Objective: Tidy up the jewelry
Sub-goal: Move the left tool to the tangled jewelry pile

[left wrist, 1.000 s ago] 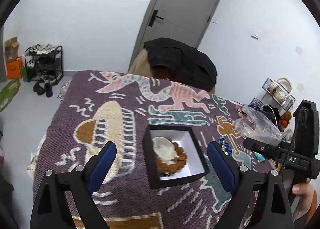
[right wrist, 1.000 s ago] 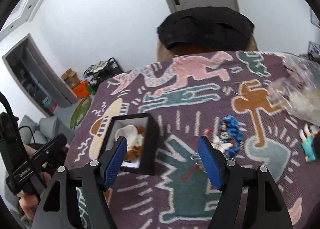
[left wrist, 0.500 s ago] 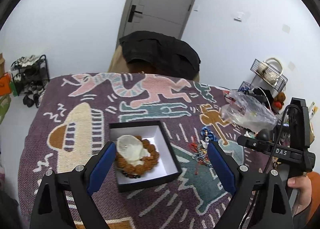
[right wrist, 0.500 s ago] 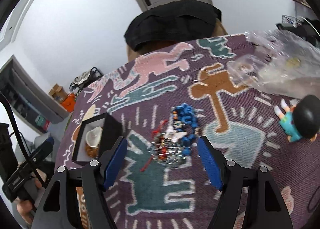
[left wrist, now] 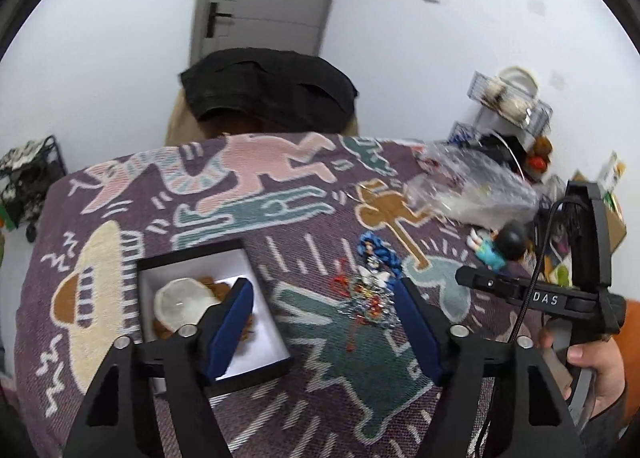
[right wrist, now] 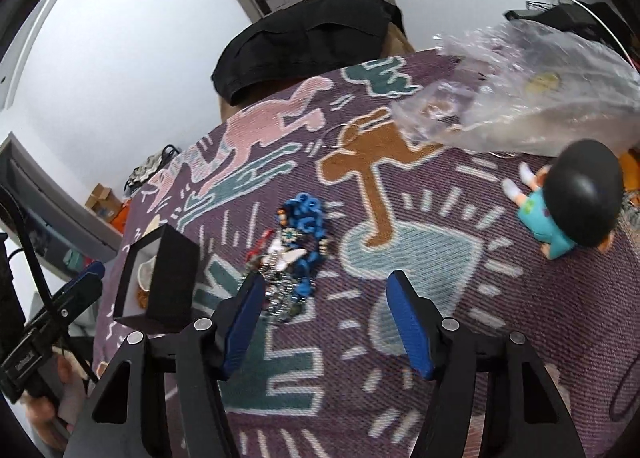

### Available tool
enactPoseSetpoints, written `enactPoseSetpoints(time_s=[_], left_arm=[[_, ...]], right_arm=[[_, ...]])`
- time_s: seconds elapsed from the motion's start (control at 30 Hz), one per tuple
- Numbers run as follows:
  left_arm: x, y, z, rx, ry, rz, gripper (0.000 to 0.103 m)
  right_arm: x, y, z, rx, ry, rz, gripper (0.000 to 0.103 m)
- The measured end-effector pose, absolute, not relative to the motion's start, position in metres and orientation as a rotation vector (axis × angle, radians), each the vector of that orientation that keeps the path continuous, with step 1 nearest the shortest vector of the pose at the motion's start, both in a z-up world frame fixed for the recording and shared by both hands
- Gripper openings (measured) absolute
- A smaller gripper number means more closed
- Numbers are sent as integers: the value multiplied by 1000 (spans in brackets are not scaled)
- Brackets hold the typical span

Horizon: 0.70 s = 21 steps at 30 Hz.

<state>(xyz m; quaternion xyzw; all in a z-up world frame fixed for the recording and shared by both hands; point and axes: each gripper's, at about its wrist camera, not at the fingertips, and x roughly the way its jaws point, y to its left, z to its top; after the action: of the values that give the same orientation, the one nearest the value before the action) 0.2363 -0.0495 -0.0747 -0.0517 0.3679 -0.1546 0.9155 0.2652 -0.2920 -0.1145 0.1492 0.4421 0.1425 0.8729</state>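
Woven purple cloth [right wrist: 500, 298] with cartoon figures covers the worktop. Step in hand, as I read it: reach for the next loose piece; nothing is gripped yet.

- Left claw [left wrist: 324, 322]: spread wide, empty. In its view its left finger overlaps the box [left wrist: 264, 354] at lower left, and the gap between its fingers frames the pile.
- Right claw [right wrist: 324, 322]: also spread, empty. It hovers at lower centre of its view, with its left finger tip overlapping the near edge of the pile.
- Jewelry pile [right wrist: 296, 254]: blue beads at the top, a white piece in the middle, silver chain and red bits below, tangled. It lies on the cloth at centre of the right view, just right of the box [right wrist: 172, 278].
- Box: black with a white lining, open. It already holds a white shell-like piece [left wrist: 180, 304] on a brown bead string.
- Off-task: doll [right wrist: 568, 201] at right, plastic bag [right wrist: 520, 109] at upper right.

Next move calls for one claw to drop onto a single strand, pinch it and lift slowly, since the tangle will likely drag its neighbours. Then carry it left to the box.
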Motion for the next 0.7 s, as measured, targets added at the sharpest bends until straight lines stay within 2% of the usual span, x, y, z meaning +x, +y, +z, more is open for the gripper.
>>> enactPoseSetpoints(time_s=[0.07,0.5,0.63,0.7], left_arm=[[241,-62,-79,-82,779,-346,62],[272,-129,-117,69,894,-460,50],[282,-143,-130,125,925,-459,40],[288,-147,-134,140,939,-453,39]], right_arm=[[263,-300,-118,319,924,288,60],[249,-336,-137,358,936,238,57],[250,-343,-141,372,941,232,57],[251,-345,-143,378,945,232,57]])
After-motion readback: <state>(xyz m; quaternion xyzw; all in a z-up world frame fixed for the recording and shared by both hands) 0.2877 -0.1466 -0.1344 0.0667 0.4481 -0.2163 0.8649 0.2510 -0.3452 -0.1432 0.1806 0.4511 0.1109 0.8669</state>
